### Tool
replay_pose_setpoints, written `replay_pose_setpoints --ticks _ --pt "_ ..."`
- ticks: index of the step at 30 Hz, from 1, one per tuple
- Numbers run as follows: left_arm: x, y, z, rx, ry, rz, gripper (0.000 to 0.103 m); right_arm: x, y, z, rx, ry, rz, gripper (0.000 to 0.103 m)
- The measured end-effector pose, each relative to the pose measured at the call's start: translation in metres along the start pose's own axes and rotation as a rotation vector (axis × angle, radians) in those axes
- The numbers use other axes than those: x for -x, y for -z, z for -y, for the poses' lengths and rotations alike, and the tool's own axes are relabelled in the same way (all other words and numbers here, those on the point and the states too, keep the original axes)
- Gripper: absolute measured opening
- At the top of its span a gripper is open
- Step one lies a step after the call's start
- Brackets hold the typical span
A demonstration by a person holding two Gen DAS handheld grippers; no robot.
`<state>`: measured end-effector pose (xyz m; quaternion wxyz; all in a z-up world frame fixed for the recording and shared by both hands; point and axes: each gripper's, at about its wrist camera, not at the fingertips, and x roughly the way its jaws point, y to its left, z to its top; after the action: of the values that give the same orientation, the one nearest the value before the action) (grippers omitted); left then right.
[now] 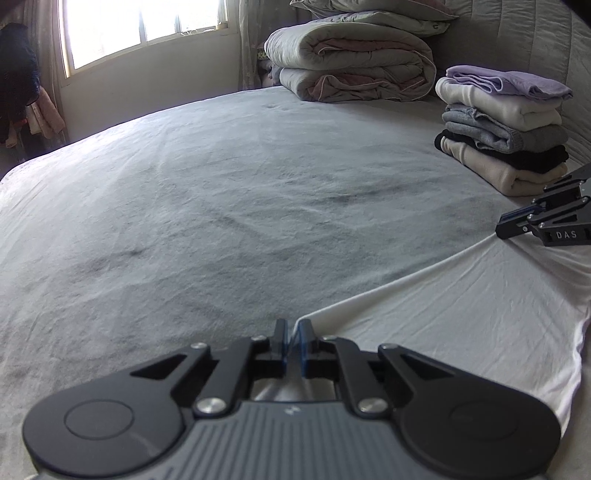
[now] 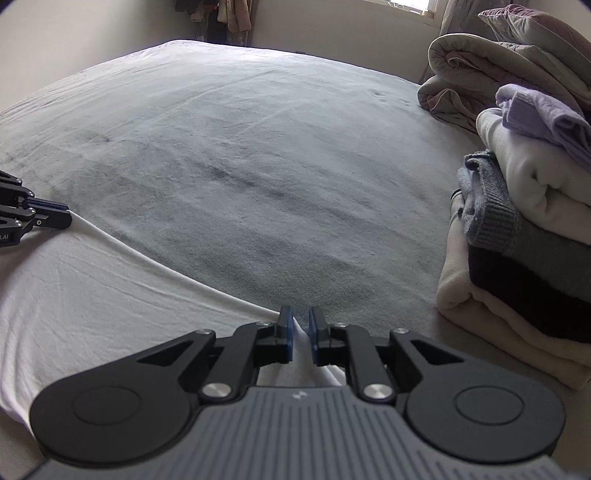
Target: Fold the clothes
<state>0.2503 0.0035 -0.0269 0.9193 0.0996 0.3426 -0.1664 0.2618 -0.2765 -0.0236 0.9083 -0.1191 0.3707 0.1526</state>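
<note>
A white garment [image 1: 461, 306] lies on the grey bed sheet [image 1: 221, 206], its far edge stretched taut between my two grippers. My left gripper [image 1: 293, 345] is shut on one corner of that edge. My right gripper [image 2: 302, 338] is shut on the other corner, and it shows in the left wrist view [image 1: 509, 227] at the right. The garment also shows in the right wrist view [image 2: 92, 295], with my left gripper [image 2: 62, 219] at the far left. Both grippers sit low over the bed.
A stack of folded clothes [image 1: 506, 129] stands at the right, close to my right gripper, and shows in the right wrist view [image 2: 524, 221]. Rolled duvets [image 1: 351, 62] lie behind it. A window [image 1: 140, 26] and hanging clothes [image 1: 18, 81] are at the far left.
</note>
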Motion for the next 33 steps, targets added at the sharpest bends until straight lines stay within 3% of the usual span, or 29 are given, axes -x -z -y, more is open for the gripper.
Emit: replay_pose_setpoints --ticks 1,2,3,8,18,22,26,28,29,30,32,33 --pt "0.003 -0.001 0.002 -0.001 -0.001 0.008 0.02 0.004 0.0 0.002 -0.009 0.003 0.006 0.031" --pt "0.008 -0.001 0.004 -0.002 -0.003 0.021 0.028 0.01 0.001 0.006 -0.017 0.009 0.018 0.044" --pt "0.012 -0.002 0.006 -0.003 -0.002 0.031 0.029 0.015 0.002 0.011 -0.025 0.018 0.027 0.046" --pt "0.021 -0.009 0.03 -0.045 0.056 0.051 0.03 0.04 0.015 0.046 -0.073 0.069 0.026 0.046" --pt "-0.025 -0.037 0.103 -0.12 0.16 0.007 0.031 0.069 0.07 0.134 -0.229 0.199 0.006 0.046" --pt "-0.042 -0.047 0.129 -0.152 0.19 -0.001 0.032 0.069 0.09 0.161 -0.299 0.207 0.007 0.046" --pt "-0.051 -0.054 0.144 -0.175 0.2 -0.011 0.032 0.064 0.102 0.17 -0.337 0.161 0.03 0.046" --pt "-0.054 -0.056 0.146 -0.164 0.205 -0.023 0.031 0.063 0.106 0.166 -0.326 0.145 0.049 0.036" --pt "-0.054 -0.058 0.146 -0.155 0.212 -0.03 0.028 0.062 0.107 0.165 -0.32 0.137 0.058 0.021" --pt "-0.055 -0.058 0.146 -0.148 0.222 -0.036 0.018 0.062 0.109 0.163 -0.314 0.129 0.068 0.002" --pt "-0.054 -0.058 0.148 -0.121 0.245 -0.048 0.001 0.063 0.11 0.155 -0.27 0.147 0.087 0.002" --pt "-0.053 -0.058 0.148 -0.109 0.241 -0.039 0.001 0.064 0.11 0.151 -0.251 0.164 0.1 0.002"
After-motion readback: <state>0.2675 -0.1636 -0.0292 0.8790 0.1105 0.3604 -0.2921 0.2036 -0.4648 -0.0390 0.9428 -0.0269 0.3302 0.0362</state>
